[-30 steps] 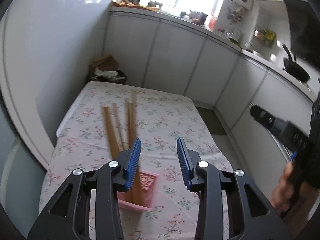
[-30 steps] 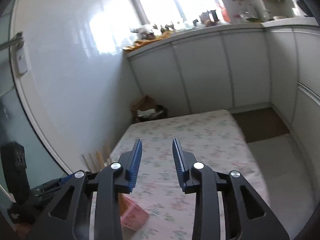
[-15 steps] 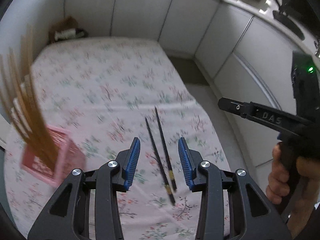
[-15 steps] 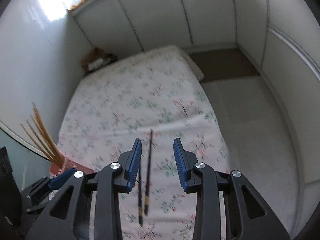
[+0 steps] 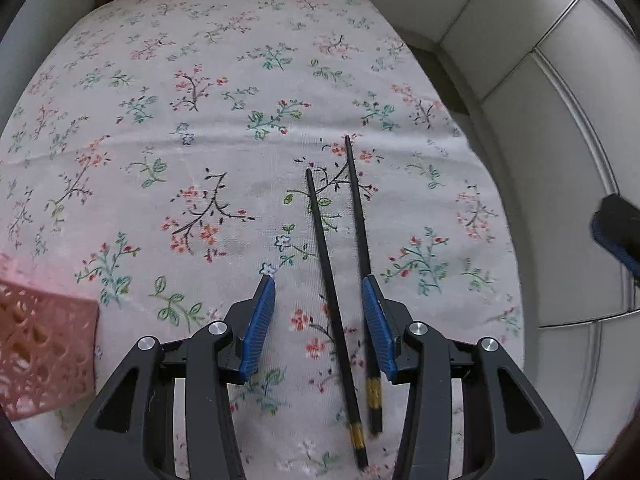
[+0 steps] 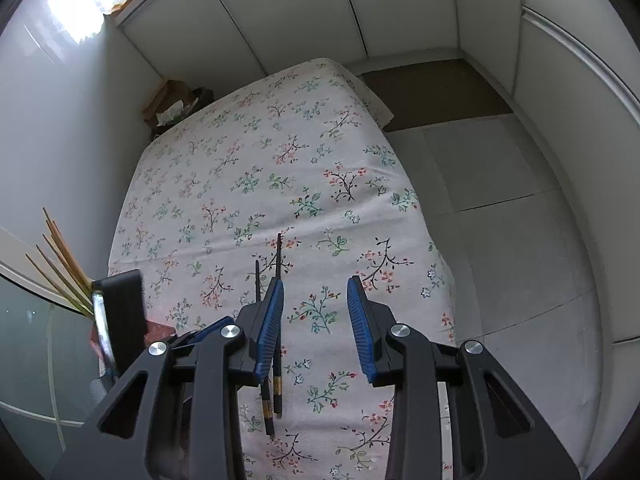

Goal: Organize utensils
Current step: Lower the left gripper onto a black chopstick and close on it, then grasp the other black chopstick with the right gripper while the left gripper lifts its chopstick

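Two black chopsticks (image 5: 332,264) with gold bands lie side by side on the floral tablecloth (image 5: 200,120). My left gripper (image 5: 318,284) is open just above them, its jaws either side of the pair. In the right wrist view the chopsticks (image 6: 276,264) lie partly hidden behind the left finger of my open, empty right gripper (image 6: 316,286). A pink perforated holder (image 5: 40,344) stands at the left edge. Several wooden chopsticks (image 6: 60,264) stick up from it in the right wrist view.
The table's right edge (image 6: 436,240) drops to a grey tiled floor (image 6: 520,200). White cabinets (image 6: 360,8) run behind and to the right. A cardboard box with rubbish (image 6: 172,104) sits at the far left corner. The other gripper's tip (image 5: 616,232) shows at the right.
Both grippers have tilted down and moved in towards the table. The black chopsticks now lie between my left jaws, much closer. The pink holder has slid to the left edge.
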`<state>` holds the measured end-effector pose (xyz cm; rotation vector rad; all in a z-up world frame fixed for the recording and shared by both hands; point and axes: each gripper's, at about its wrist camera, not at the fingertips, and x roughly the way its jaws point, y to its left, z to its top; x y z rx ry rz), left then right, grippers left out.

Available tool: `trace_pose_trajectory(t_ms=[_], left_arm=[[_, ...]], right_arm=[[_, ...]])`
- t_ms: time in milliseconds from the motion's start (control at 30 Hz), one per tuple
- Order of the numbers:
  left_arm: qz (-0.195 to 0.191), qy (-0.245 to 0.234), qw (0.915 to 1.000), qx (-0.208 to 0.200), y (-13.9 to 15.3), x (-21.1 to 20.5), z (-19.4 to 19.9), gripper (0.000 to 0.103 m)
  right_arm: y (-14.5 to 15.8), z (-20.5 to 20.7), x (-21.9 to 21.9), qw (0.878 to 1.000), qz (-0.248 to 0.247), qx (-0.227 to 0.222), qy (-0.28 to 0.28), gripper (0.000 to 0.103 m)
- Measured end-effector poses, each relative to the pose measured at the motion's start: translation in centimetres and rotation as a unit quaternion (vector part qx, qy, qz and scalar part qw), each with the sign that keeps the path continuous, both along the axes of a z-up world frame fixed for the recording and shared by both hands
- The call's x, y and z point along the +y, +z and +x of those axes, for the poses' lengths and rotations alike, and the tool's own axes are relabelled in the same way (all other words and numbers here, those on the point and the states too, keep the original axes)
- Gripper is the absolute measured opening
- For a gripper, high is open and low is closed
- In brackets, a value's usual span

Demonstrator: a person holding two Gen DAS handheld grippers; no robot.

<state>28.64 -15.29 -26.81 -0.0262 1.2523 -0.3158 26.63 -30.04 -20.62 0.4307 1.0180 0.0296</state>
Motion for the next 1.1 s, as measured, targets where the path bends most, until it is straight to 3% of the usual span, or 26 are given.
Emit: trace_pose_trajectory(t_ms=[100,133,167,200,267,467,800,1100], left_arm=[[0.023,-0.016,0.9993,-0.023,0.1,-0.9,-0.1,0.043],[0.04,-0.023,0.9985,-0.031,0.0,-1.4,-0.3,0.038],[0.058,-0.029,0.9971,-0.042,0.0,-1.7,-0.4,0.019],[0.07,-0.036,0.9955,-0.052,0.0,-1.9,-0.6,0.01],[0.06,-0.041,0.9962,-0.048,0.0,-2.0,-0.6,0.005],[0.026,-0.045,0.9978,-0.041,0.5,-1.0,-0.8,0.004],[-0.048,-0.033,0.9898,-0.13,6.7,2.4,-4.1,0.004],[-0.067,-0.024,0.9831,-0.169,8.8,4.6,-4.9,0.004]], right_arm=[[-0.1,0.2,0.0,1.0,-0.003,0.004,0.001,0.034],[-0.2,0.3,0.0,1.0,-0.003,0.005,0.001,0.034],[-0.2,0.4,0.0,1.0,-0.003,0.006,0.001,0.034],[-0.3,0.4,0.0,1.0,-0.003,0.007,0.001,0.034],[-0.4,0.5,-0.1,1.0,-0.003,0.008,-0.002,0.034],[-1.7,1.4,0.3,1.0,-0.011,0.028,0.003,0.034],[-4.9,4.6,3.8,0.995,-0.032,0.075,0.056,0.034],[-8.0,7.1,8.2,0.987,-0.062,0.109,0.104,0.034]])
